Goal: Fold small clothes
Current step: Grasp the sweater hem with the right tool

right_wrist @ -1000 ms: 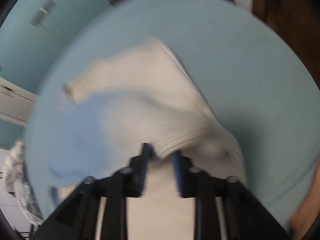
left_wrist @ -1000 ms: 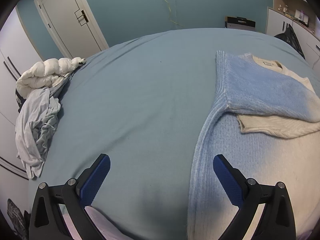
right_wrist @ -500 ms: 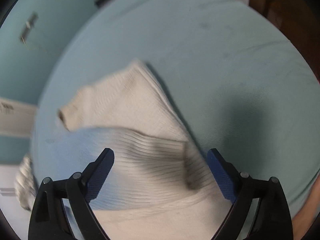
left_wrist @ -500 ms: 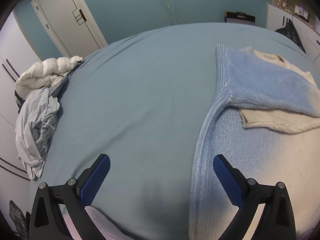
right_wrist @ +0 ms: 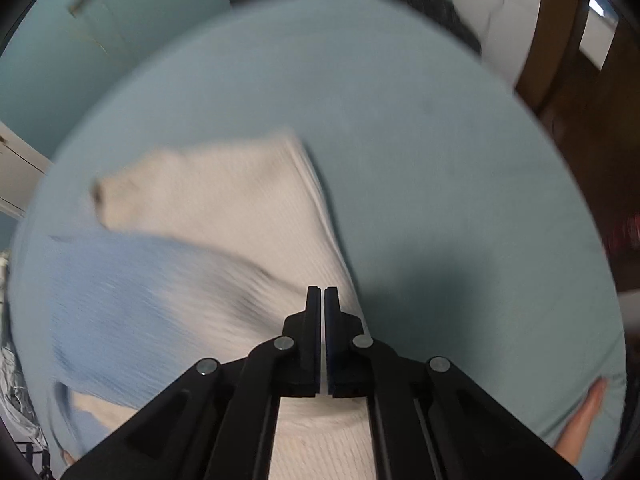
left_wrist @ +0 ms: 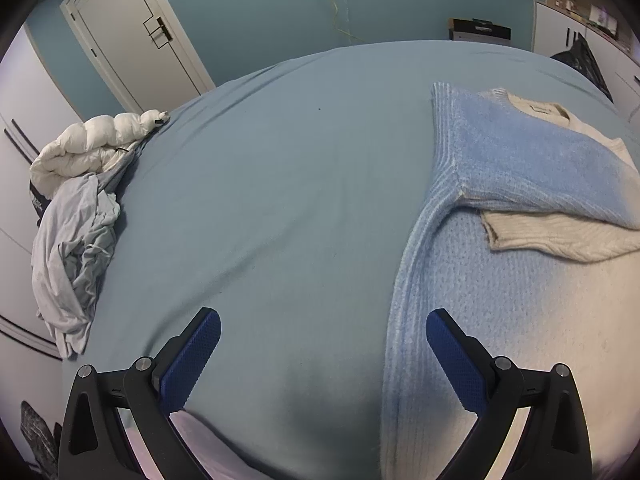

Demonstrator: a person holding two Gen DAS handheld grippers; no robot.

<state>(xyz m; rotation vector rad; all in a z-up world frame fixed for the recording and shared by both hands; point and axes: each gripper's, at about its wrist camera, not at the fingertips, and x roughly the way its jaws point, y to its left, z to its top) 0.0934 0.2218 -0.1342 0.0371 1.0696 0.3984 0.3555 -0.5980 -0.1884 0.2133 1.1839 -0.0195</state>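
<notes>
A: Hidden or unclear?
B: Right wrist view smeared by motion blur. Sweater (right_wrist: 208, 256) reduced there to soft cream and blue patches, knit detail lost; near hem cut off behind right gripper (right_wrist: 322, 292). Pale shape at lower-right rim (right_wrist: 584, 412), prob. a person's hand, too blurred to confirm. In left wrist view, sweater's right side cut off at frame edge; collar label (left_wrist: 538, 109) unreadable.

A: Fingers?
B: Left gripper (left_wrist: 322, 354): blue pads spread wide, nothing between, held above bed (left_wrist: 288, 200) beside sweater's left edge. Right gripper: jaws have just been closing, now pressed together, only a thin slit left, no cloth between; poised over cream part of sweater.

A: Sweater's place?
B: Flat on bed, right of centre in left wrist view. Blue on left side fading to cream on right. Blue sleeve (left_wrist: 532, 172) folded across chest; cream sleeve (left_wrist: 560, 236) lies below it, its far part tucked under the blue one.

A: Surface, room?
B: Bed w/ grey-blue sheet, lightly creased. Heap of pale grey clothes (left_wrist: 74, 248) and white puffy jacket (left_wrist: 96, 140) at far-left edge. Teal wall, white door (left_wrist: 136, 32), dark box (left_wrist: 480, 34) at wall, white cabinets (left_wrist: 584, 36) far right.
</notes>
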